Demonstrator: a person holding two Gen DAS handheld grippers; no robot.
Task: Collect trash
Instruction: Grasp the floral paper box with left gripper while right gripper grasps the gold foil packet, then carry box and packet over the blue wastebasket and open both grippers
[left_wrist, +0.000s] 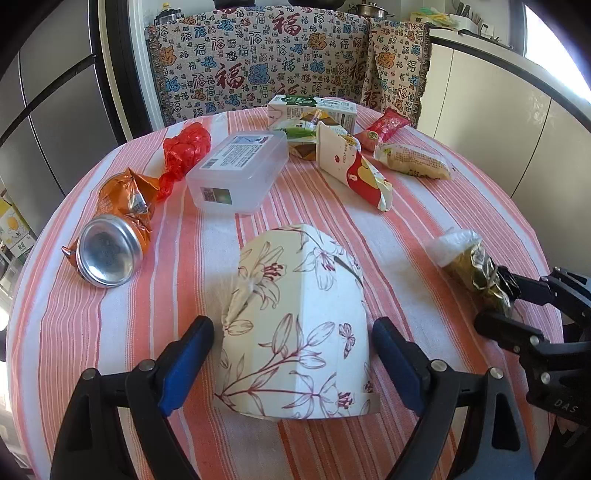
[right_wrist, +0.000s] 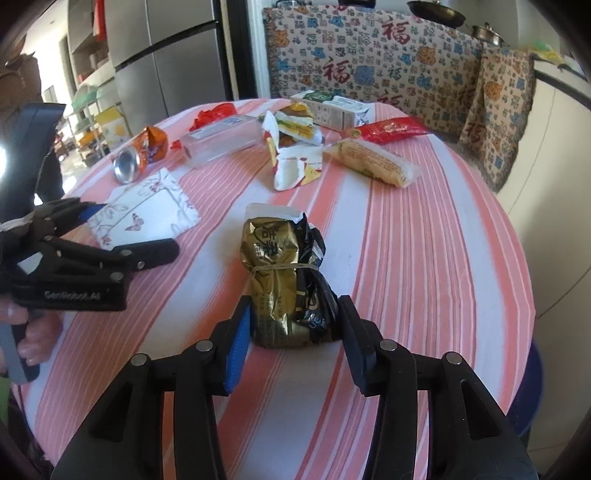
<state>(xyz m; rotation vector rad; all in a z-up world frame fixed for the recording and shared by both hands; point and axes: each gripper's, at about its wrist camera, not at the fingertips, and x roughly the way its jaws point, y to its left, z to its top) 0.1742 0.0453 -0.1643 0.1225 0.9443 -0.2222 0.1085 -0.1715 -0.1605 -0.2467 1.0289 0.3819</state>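
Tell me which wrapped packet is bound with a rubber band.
The gold-and-black packet between the right hand-held gripper's fingers; the red and pale packets lie unbound farther back.

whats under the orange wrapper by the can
The can lies on the orange wrapper's near end, and striped cloth shows around both. Whatever lies beneath the wrapper is covered.

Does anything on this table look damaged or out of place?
Yes. The orange can lies on its side, crumpled, near the table's left edge. The red-and-white paper carton is torn open and flattened. The floral paper box looks bent along a crease.
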